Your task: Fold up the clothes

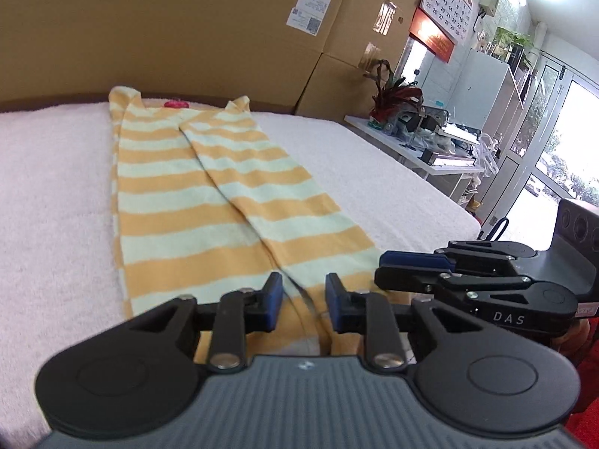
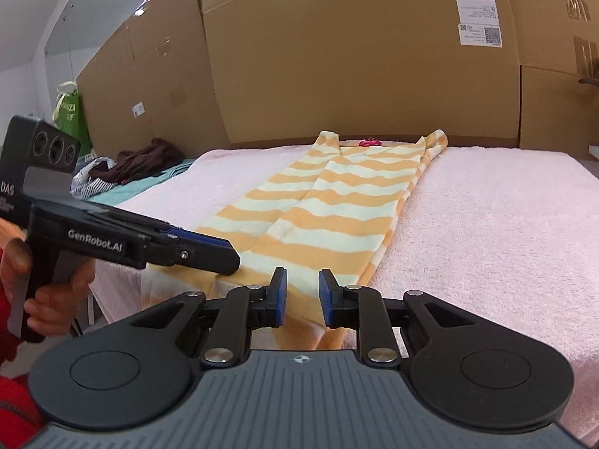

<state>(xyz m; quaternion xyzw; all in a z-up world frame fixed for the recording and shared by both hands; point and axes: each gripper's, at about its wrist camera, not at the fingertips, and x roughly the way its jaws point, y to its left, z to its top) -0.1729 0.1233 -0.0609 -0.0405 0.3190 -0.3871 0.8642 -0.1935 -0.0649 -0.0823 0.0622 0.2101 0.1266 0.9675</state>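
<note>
Left wrist view, writing: "DAS" on the right gripper (image 1: 385,271) at lower right; a wall calendar (image 1: 449,3) with numerals at upper right; a white label (image 1: 308,10) on a cardboard box (image 1: 187,30), print too small to read.
Left wrist view, garment: the yellow-and-white striped garment (image 1: 209,194) runs from centre frame down to the left gripper (image 1: 303,305); its near edge lies between the narrowly parted jaws, contact unclear.
Left wrist view, surface: pale pink towel-like cover (image 1: 56,187); cluttered white shelf (image 1: 430,149) and glass doors at right.
Right wrist view, writing: "GenRobot.AI" and "DAS" on the left gripper (image 2: 234,258), held by a hand (image 2: 48,299) at left.
Right wrist view, garment: striped garment (image 2: 337,202) reaches the right gripper (image 2: 302,297); jaws slightly apart over its hem, pinch uncertain.
Right wrist view, room: cardboard boxes (image 2: 337,56) behind; dark clothes pile (image 2: 142,159) at left.
</note>
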